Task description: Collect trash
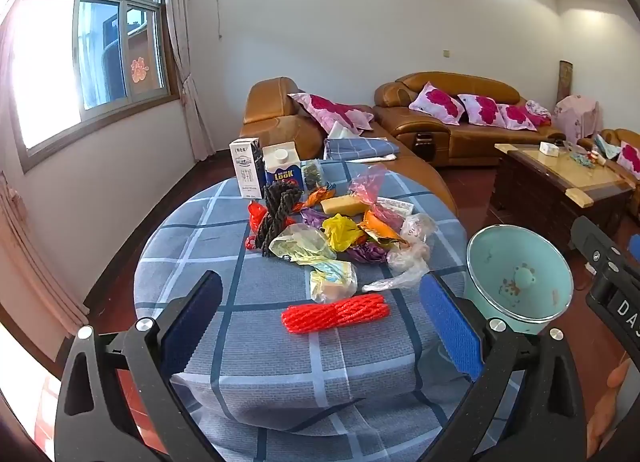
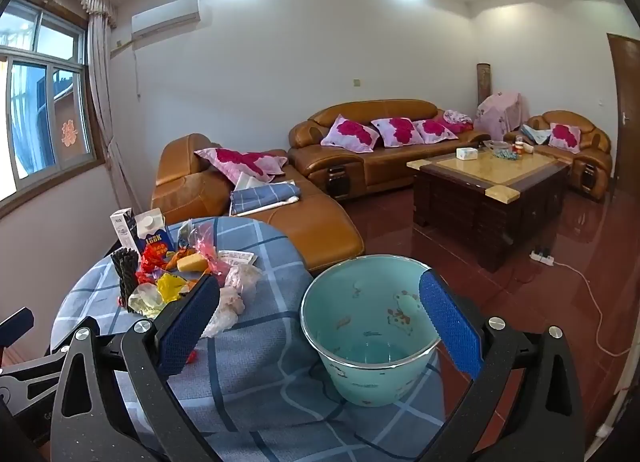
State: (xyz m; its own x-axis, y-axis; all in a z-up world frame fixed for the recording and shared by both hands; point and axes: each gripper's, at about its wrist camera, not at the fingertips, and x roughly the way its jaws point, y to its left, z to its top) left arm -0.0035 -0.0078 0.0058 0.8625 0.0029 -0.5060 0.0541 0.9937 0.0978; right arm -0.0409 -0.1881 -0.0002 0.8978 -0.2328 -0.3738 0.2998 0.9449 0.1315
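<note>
A pile of trash (image 1: 340,234) lies on the round table with a blue plaid cloth (image 1: 224,246): coloured wrappers, clear plastic bags, a yellow block and a dark rope bundle (image 1: 276,213). A red rope bundle (image 1: 335,314) lies nearest me. My left gripper (image 1: 320,322) is open and empty, hovering above the red rope. A light green bin (image 2: 370,338) stands at the table's right edge; it also shows in the left wrist view (image 1: 518,278). My right gripper (image 2: 320,322) is open and empty, with its jaws astride the bin's near rim. The pile shows in the right wrist view (image 2: 180,282).
Two cartons (image 1: 264,169) stand at the table's far side. Brown leather sofas (image 2: 380,149) with pink cushions and a dark wooden coffee table (image 2: 488,189) stand beyond. A power strip and cable (image 2: 544,258) lie on the red floor.
</note>
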